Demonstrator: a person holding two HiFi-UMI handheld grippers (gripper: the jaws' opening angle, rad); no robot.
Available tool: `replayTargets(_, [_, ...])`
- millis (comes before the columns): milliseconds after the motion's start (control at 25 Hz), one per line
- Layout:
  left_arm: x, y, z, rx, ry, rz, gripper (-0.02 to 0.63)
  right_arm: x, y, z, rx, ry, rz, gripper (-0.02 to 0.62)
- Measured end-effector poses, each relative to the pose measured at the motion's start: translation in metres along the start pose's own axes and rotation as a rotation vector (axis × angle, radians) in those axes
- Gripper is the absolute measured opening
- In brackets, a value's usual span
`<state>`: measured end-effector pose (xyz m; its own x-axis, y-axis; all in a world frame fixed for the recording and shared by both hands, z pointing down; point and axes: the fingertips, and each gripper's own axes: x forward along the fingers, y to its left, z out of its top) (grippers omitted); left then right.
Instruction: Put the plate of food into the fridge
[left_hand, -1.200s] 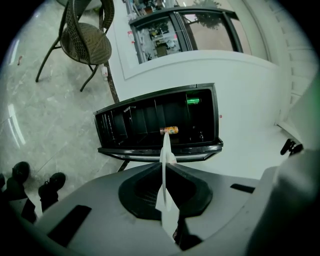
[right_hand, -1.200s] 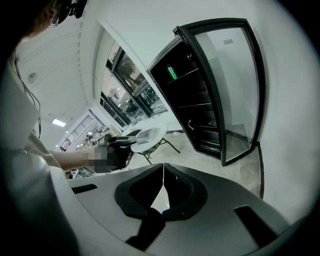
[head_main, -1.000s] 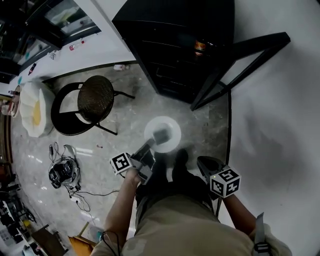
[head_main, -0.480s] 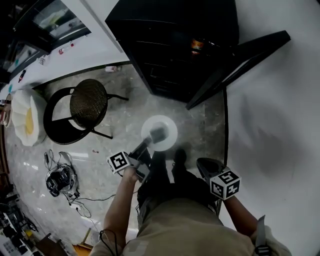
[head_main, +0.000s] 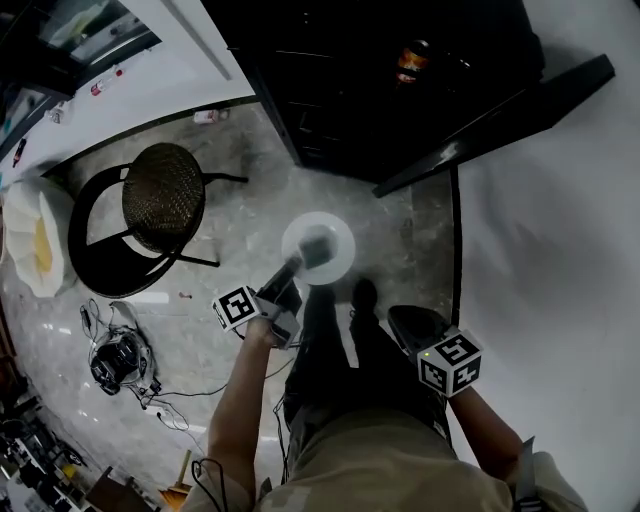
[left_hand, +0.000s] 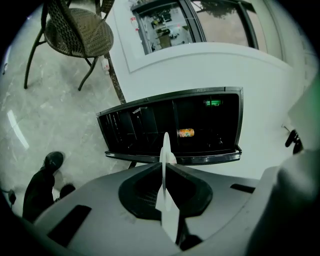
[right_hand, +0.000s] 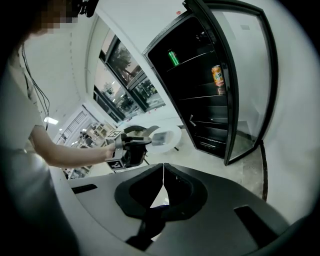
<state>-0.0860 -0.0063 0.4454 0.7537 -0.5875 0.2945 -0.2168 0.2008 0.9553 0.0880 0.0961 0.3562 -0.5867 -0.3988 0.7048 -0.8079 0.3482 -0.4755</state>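
Firmly, left claw (left_hand: 164, 160) grips plate (head_main: 342, 240); can (left_hand: 186, 132) in fridge (left_hand: 145, 125), label unreadable.

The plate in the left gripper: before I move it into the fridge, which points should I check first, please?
1. Grip: ok. The left gripper is shut on the rim of the plate.
2. Plate level: ok. The head view shows it as a full round disc.
3. Food on the plate: cannot tell.
4. Fridge door: ok. It stands open.
5. Room in the fridge: ok. An orange can stands on one shelf, with bare shelf beside it.
6. Right gripper: ok. Its jaws are together and hold nothing.
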Motion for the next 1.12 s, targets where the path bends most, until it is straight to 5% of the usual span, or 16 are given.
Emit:
replayTargets(520, [0.032, 0.053, 0.025, -0.042, 0.026, 0.014, 0.014, 0.055, -0.014, 0.020, 0.002, 0.001, -0.005, 0.023])
replayTargets(1120, [0.073, 0.115, 0.051, -0.009, 0.021, -0.004, 0.014, 0.102, -0.044, -0.011, 0.059, 0.057, -0.010, 0.023])
